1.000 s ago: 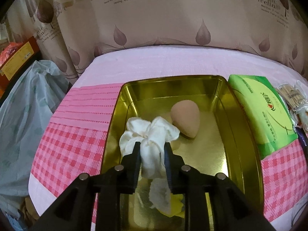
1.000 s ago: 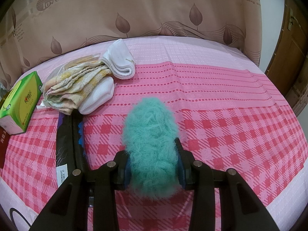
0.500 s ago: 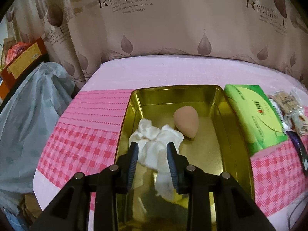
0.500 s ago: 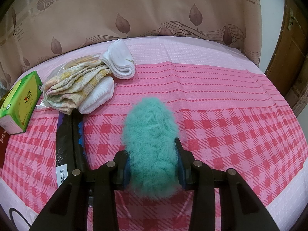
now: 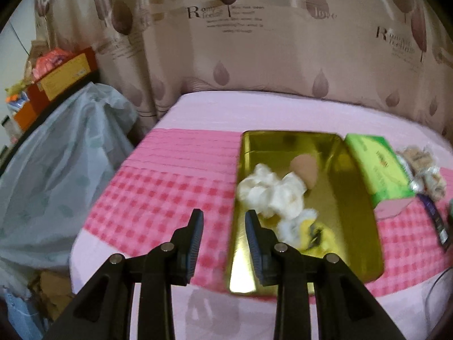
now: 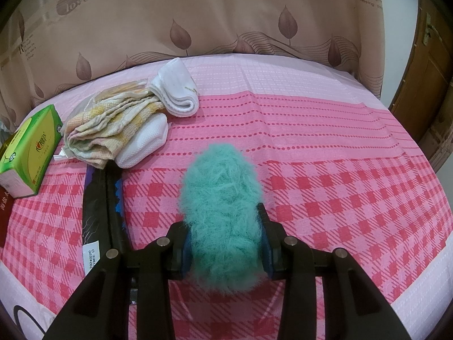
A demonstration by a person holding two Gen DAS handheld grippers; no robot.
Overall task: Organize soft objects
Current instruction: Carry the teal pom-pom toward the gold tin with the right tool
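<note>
In the left wrist view a gold metal tray point(image 5: 365, 226) lies on the pink checked cloth. In it are a white scrunchie point(image 5: 271, 192), a tan sponge egg point(image 5: 305, 167) and a yellow-and-white soft item point(image 5: 297, 226). My left gripper point(image 5: 223, 221) is open and empty, above the tray's left rim. In the right wrist view my right gripper point(image 6: 225, 218) is shut on a fluffy teal ball point(image 6: 223, 198) above the cloth.
A green tissue pack point(image 5: 376, 167) lies right of the tray; it also shows in the right wrist view point(image 6: 31, 147). A folded checked towel point(image 6: 110, 124), white socks point(image 6: 175, 90) and a black packet point(image 6: 96, 198) lie at the left. A plastic-covered heap point(image 5: 56, 164) stands beyond the left edge.
My left gripper let go of the white scrunchie in the tray, opened, drew back and swung left. The right gripper with the teal ball has not moved.
</note>
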